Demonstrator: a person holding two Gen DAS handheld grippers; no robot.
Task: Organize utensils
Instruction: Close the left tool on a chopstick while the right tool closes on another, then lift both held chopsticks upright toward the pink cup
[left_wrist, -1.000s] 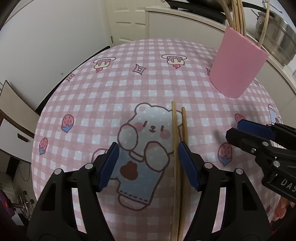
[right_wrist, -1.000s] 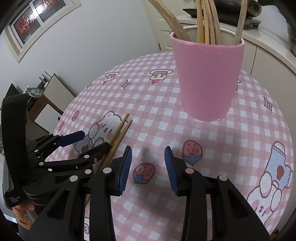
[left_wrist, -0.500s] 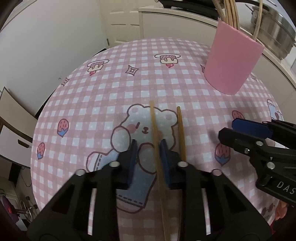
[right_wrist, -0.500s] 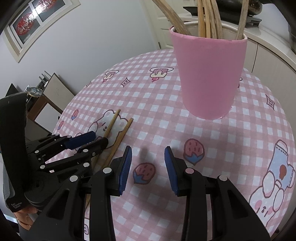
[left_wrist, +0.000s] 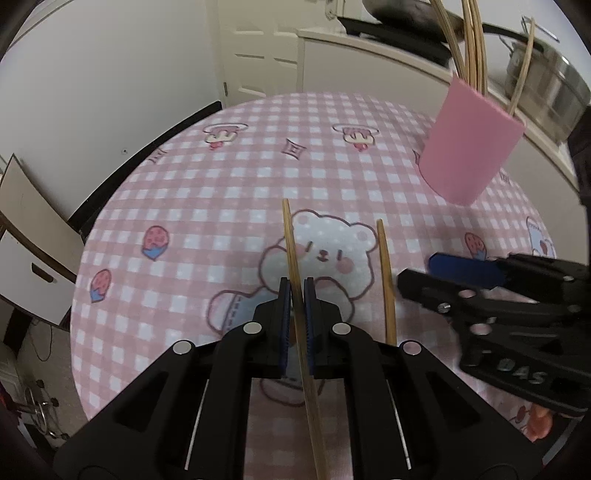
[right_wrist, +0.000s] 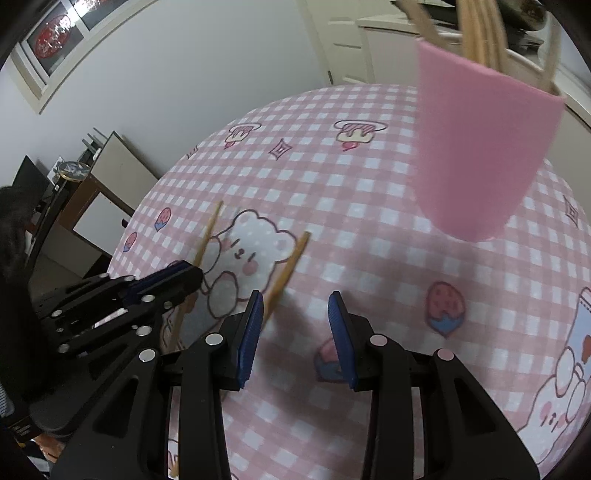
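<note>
My left gripper (left_wrist: 295, 295) is shut on a wooden chopstick (left_wrist: 290, 240) and holds it above the pink checked tablecloth (left_wrist: 221, 184). It shows in the right wrist view (right_wrist: 184, 273) too, with the held chopstick (right_wrist: 208, 229) sticking out. A second chopstick (left_wrist: 386, 273) lies on the cloth just to the right, over the bear print; in the right wrist view it (right_wrist: 291, 262) lies just left of my open, empty right gripper (right_wrist: 295, 325). A pink cup (left_wrist: 469, 151) holding several wooden utensils stands at the far right (right_wrist: 480, 155).
A counter with a steel pot (left_wrist: 546, 85) and a dark pan runs behind the table. A white door (left_wrist: 258, 48) is at the back. A small cabinet (left_wrist: 29, 251) stands off the table's left edge.
My left gripper closed on the left chopstick and lifted it, swinging it away from the other one. Both grippers rose a little; the right stayed open.
</note>
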